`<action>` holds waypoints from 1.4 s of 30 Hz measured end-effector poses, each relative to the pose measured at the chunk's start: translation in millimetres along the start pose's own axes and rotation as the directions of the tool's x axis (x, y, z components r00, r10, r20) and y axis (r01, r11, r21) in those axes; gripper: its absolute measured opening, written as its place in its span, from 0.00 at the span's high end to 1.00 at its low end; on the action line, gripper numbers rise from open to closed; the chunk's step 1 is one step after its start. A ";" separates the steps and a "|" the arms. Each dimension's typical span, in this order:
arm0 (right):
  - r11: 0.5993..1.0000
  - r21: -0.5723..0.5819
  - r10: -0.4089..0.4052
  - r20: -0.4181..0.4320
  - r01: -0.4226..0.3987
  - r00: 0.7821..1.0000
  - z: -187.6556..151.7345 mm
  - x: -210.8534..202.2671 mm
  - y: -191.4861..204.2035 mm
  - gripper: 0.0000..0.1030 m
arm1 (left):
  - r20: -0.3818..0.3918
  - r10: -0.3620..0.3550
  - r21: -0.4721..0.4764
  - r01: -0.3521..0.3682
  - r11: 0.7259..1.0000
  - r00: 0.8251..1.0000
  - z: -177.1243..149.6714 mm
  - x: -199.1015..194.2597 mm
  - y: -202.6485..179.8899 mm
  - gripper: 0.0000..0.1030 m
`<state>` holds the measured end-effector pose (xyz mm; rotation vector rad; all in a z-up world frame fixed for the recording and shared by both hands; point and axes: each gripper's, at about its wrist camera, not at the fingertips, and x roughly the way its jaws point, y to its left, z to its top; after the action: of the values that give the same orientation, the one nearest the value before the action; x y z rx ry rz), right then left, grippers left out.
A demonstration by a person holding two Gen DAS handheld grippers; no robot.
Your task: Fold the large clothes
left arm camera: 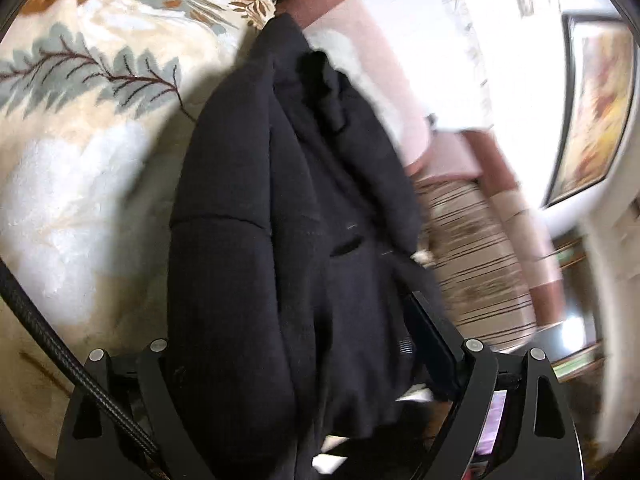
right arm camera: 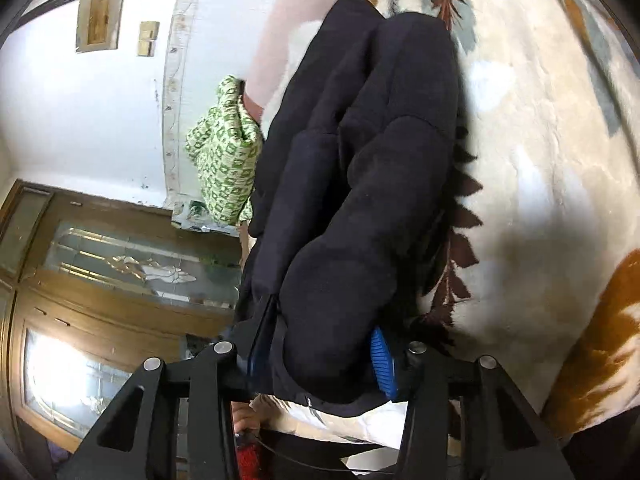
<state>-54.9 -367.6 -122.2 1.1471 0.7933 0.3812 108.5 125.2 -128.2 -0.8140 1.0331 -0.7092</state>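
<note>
Left gripper (left arm camera: 316, 364) and right gripper (right arm camera: 320, 352) both clamp the bunched black garment (left arm camera: 280, 220). It hangs over the leaf-print blanket (left arm camera: 80, 120).

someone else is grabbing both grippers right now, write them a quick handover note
Left gripper: jaws closed on the dark garment, which bunches between them.
Right gripper: jaws also closed on the same garment.
The garment hangs bunched in thick folds, lifted over the leaf-patterned blanket.
A green patterned cloth sits at the blanket's far edge, untouched.
Done: garment gripped by both sides.
Left: lay it flat on the blanket and fold; no neat fold shows yet.
</note>
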 end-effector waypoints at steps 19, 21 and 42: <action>0.952 -0.068 -0.292 0.078 0.297 0.953 -22.5 27.2 4.5 0.79 | 0.037 0.454 0.211 -0.451 0.867 0.890 -36.1 43.5 -50.0 0.68; 0.963 -0.061 -0.259 0.070 0.264 0.963 -16.2 21.9 9.0 0.89 | 0.061 0.448 0.219 -0.450 0.866 0.892 -25.3 33.2 -69.5 0.77; 0.967 -0.208 -0.122 0.113 0.143 0.986 -46.9 -77.9 27.0 0.93 | 0.132 0.447 0.232 -0.466 0.854 0.885 -65.4 -21.5 -71.8 0.85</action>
<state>-138.5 -376.2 -78.1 0.8974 0.7181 0.2884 31.3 90.0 -76.3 -0.3404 0.9931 -0.3862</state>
